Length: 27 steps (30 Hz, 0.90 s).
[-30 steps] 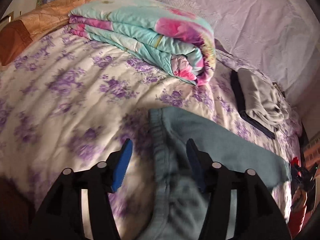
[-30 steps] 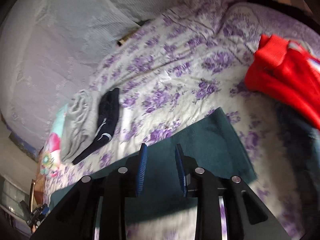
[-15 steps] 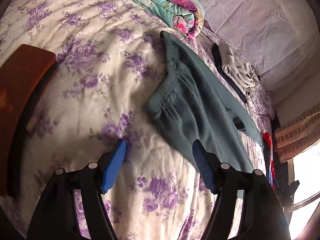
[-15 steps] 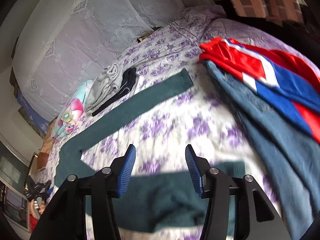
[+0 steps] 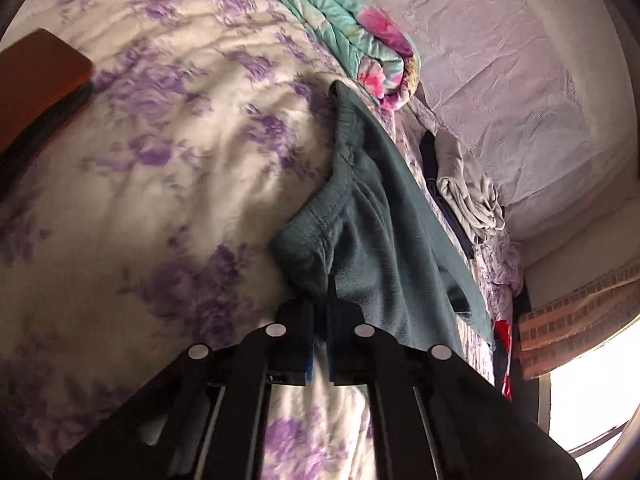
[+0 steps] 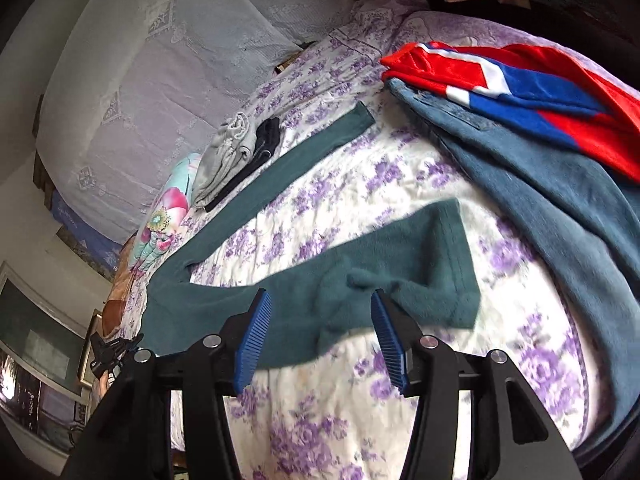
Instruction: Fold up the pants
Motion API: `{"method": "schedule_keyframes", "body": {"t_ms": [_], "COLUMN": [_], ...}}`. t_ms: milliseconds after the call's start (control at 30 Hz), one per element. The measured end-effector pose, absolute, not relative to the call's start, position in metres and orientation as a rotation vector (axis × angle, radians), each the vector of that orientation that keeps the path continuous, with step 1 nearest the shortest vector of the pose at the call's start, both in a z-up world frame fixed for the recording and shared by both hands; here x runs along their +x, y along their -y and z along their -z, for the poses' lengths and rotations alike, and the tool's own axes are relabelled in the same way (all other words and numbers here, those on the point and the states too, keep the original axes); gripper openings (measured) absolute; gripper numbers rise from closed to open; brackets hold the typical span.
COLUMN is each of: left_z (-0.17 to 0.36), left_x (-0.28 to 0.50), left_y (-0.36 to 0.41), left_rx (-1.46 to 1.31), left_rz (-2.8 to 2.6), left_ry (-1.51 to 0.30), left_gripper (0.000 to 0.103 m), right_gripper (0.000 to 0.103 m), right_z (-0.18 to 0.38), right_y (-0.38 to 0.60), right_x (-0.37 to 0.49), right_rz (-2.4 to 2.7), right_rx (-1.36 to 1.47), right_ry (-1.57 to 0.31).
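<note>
Dark teal pants [image 5: 384,232] lie spread on a bed with a purple-flowered cover [image 5: 160,184]. My left gripper [image 5: 320,304] is shut on the near corner of their waistband. In the right wrist view the pants [image 6: 320,296] show both legs apart, the far leg running toward the back and the near leg across the front. My right gripper [image 6: 320,320] is open, its blue pads either side of the near leg, just above it near the cuff.
A folded floral quilt [image 5: 352,40] lies behind the waistband. Folded grey and dark clothes [image 6: 236,152] sit by the far leg. Blue jeans [image 6: 540,184] and a red and blue garment [image 6: 520,80] lie to the right. A brown board [image 5: 36,84] is at the left.
My left gripper moved onto the waistband corner and shut on it. My right gripper came closer to the near leg's cuff and stayed open.
</note>
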<state>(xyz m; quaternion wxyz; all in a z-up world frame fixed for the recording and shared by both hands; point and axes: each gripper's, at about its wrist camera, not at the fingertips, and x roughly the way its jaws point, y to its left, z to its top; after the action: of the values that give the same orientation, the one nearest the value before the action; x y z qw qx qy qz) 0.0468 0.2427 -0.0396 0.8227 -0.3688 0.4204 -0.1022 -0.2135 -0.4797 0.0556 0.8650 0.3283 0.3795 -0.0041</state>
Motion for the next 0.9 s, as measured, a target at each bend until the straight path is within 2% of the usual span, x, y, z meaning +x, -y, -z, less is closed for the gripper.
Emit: {"method": "schedule_keyframes", "body": {"t_ms": [167, 400, 467, 500, 533, 567, 700, 733, 800, 900], "left_z": [0.019, 0.009, 0.011, 0.015, 0.019, 0.023, 0.033, 0.034, 0.035, 0.032], "left_x": [0.026, 0.009, 0.009, 0.009, 0.009, 0.007, 0.001, 0.001, 0.002, 0.008], "left_y": [-0.249, -0.276, -0.282, -0.284, -0.285, -0.284, -0.275, -0.273, -0.269, -0.261], "left_rx": [-0.723, -0.754, -0.748, -0.754, -0.765, -0.775, -0.789, -0.798, -0.808, -0.800], "left_rz": [0.210, 0.174, 0.156, 0.155, 0.164, 0.176, 0.211, 0.208, 0.213, 0.216], "left_ry": [-0.857, -0.823, -0.835, -0.853, -0.871, -0.884, -0.912, -0.920, -0.927, -0.913], "left_gripper": [0.003, 0.002, 0.002, 0.002, 0.002, 0.002, 0.004, 0.006, 0.025, 0.045], "right_gripper": [0.052, 0.052, 0.047, 0.032, 0.010, 0.006, 0.006, 0.006, 0.006, 0.006], "right_z": [-0.038, 0.004, 0.006, 0.009, 0.011, 0.013, -0.005, -0.014, -0.029, -0.029], "right_y": [0.486, 0.508, 0.513, 0.516, 0.517, 0.518, 0.514, 0.515, 0.520, 0.528], "right_x": [-0.230, -0.191, -0.175, -0.170, -0.168, -0.167, -0.184, -0.190, -0.196, -0.195], "right_rz": [0.029, 0.006, -0.006, 0.001, 0.004, 0.003, 0.003, -0.009, -0.025, 0.015], "right_rx": [0.738, 0.974, 0.998, 1.012, 1.027, 1.036, 0.963, 0.957, 0.933, 0.930], "right_ry": [-0.843, -0.816, -0.808, -0.812, -0.814, -0.812, -0.736, -0.703, -0.665, -0.679]}}
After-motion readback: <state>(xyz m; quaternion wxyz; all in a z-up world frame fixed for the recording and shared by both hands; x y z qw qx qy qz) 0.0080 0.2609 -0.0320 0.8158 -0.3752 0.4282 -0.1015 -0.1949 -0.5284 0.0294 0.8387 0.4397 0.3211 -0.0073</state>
